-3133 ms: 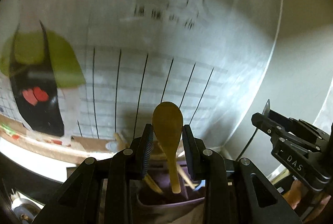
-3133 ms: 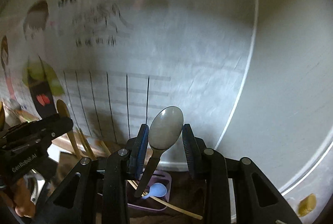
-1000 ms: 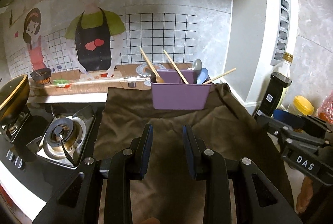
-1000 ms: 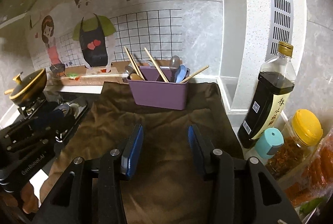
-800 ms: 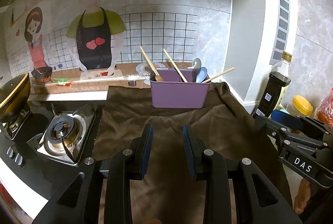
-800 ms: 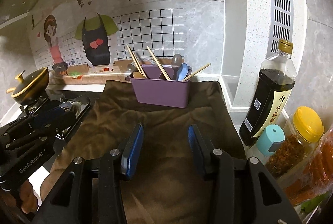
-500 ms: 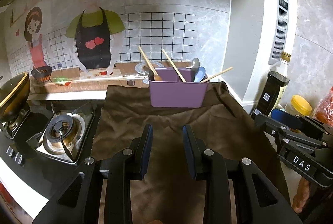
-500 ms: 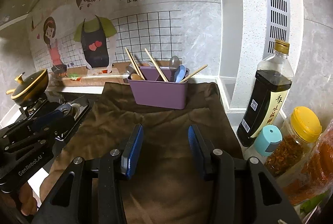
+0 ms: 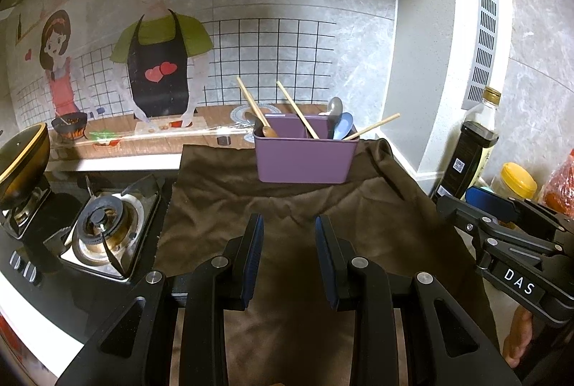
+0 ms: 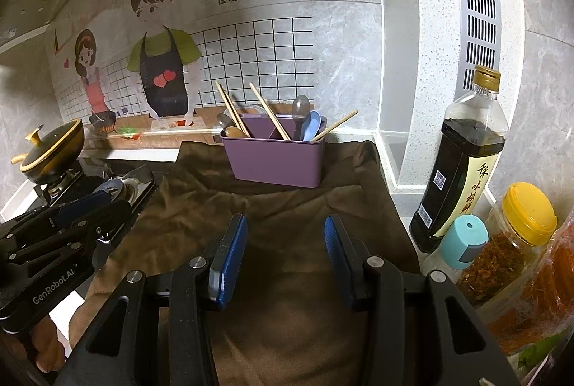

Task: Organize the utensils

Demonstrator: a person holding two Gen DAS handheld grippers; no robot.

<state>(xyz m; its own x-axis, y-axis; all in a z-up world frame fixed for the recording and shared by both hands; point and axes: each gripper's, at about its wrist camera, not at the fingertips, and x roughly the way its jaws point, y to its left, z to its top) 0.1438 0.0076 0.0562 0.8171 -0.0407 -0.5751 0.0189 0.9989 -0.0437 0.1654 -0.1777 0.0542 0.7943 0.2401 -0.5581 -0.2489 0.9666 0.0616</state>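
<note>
Utensils all in the caddy, both tools empty.

Left wrist view: your left gripper [image 9: 288, 255] stands parted over the cloth [image 9: 287, 206], holding nothing; the caddy [image 9: 303, 154] sits at the far edge with chopsticks [image 9: 296, 115] and spoons [image 9: 339, 122] upright, so check that nothing lies loose.
Right wrist view: your right gripper [image 10: 285, 257] gapes wider, empty; stay clear of the bottle [image 10: 462, 163].

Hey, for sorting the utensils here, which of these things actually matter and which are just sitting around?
Part of the job:
purple caddy
chopsticks
metal spoon
blue spoon
wooden spoon
brown cloth

Just lying about:
sauce bottle
yellow-lidded jar
teal-capped container
pot
gas burner
</note>
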